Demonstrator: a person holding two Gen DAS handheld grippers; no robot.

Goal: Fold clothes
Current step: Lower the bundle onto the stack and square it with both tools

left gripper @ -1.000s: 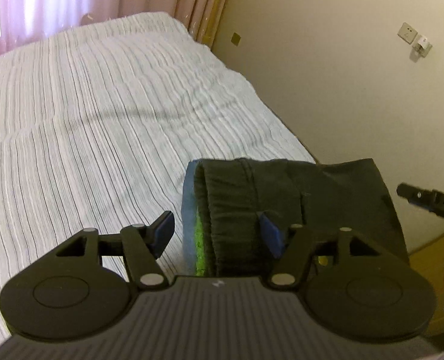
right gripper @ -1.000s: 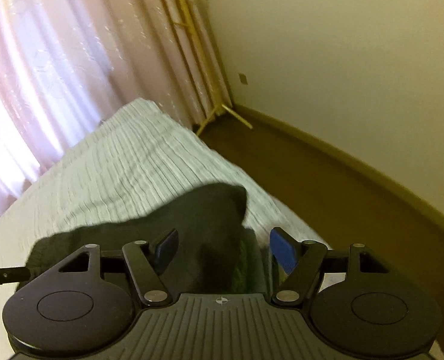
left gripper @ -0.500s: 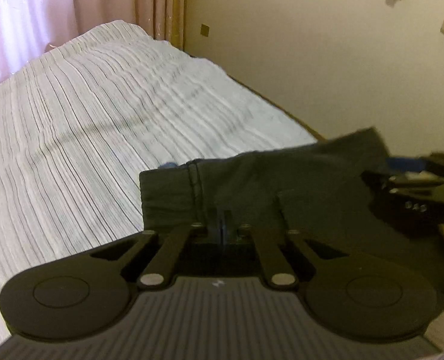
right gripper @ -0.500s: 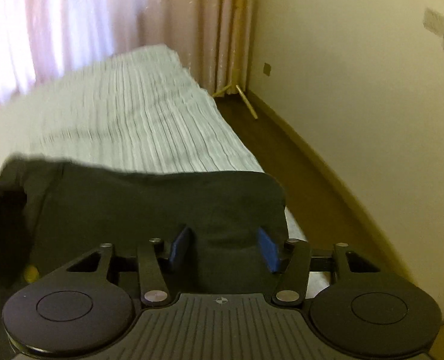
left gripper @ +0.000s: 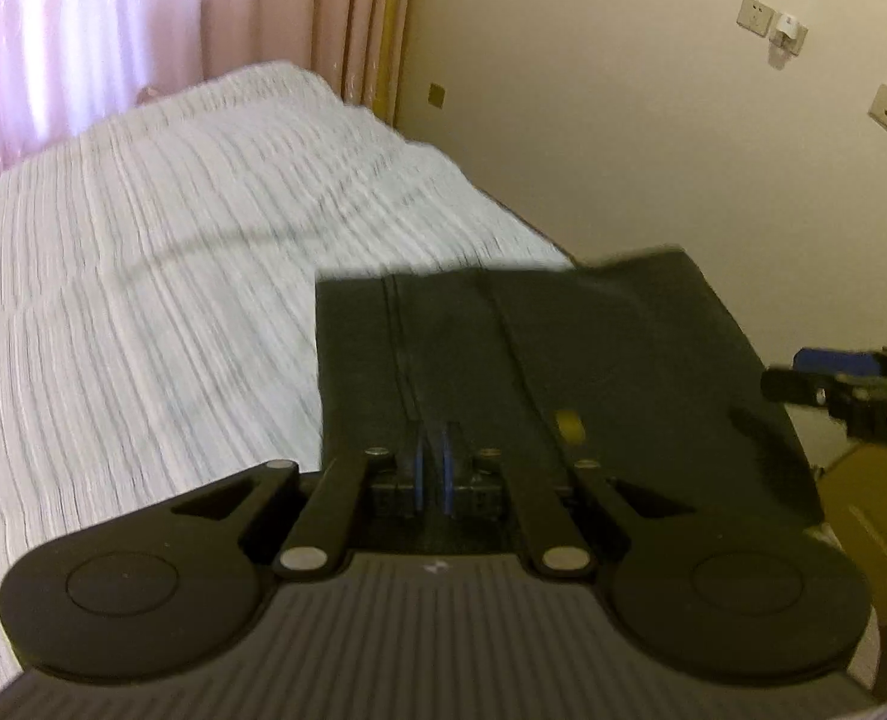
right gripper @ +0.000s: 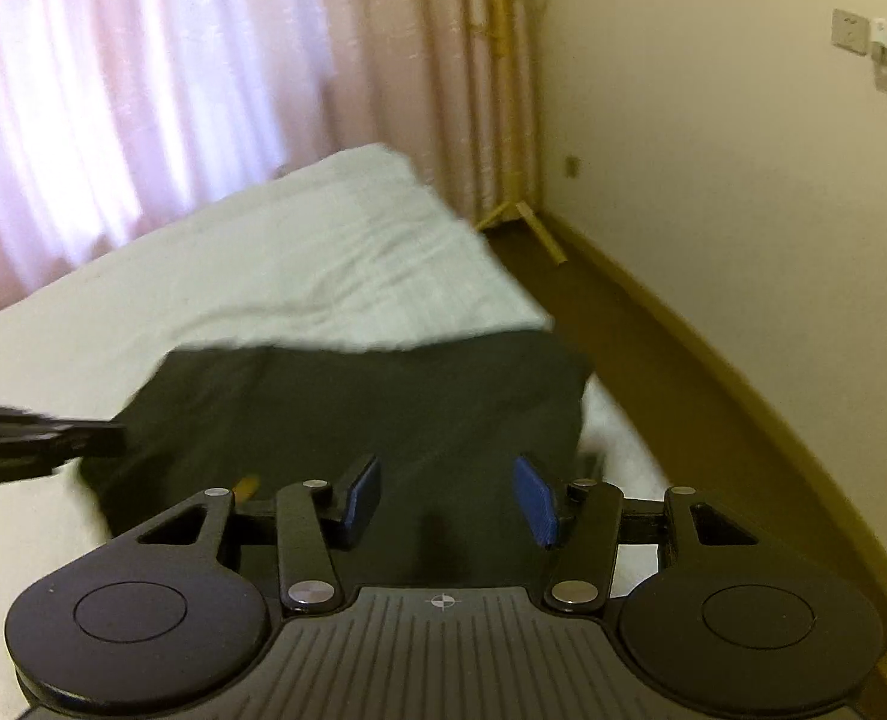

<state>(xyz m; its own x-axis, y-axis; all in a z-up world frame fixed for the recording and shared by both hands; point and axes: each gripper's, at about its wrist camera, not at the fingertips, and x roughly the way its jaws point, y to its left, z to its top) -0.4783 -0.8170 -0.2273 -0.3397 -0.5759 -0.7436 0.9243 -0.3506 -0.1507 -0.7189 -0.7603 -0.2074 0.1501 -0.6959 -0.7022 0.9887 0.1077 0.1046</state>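
Note:
A dark folded garment lies at the near right corner of the bed, with stitched seams running away from me. My left gripper is shut on the garment's near edge, its blue pads pressed together on the cloth. In the right wrist view the same garment spreads under my right gripper, which is open with its blue pads either side of the cloth. The right gripper shows at the right edge of the left wrist view. The left gripper shows at the left edge of the right wrist view.
The bed has a white ribbed cover. Pink curtains hang behind it. A cream wall with sockets runs along the right. A brown floor lies between bed and wall. A wooden stand leans in the corner.
My left gripper closed on the garment's edge and has kept its hold. My right gripper stays open over the cloth, jaws a little wider. Both views have tilted up and the garment lies flatter.

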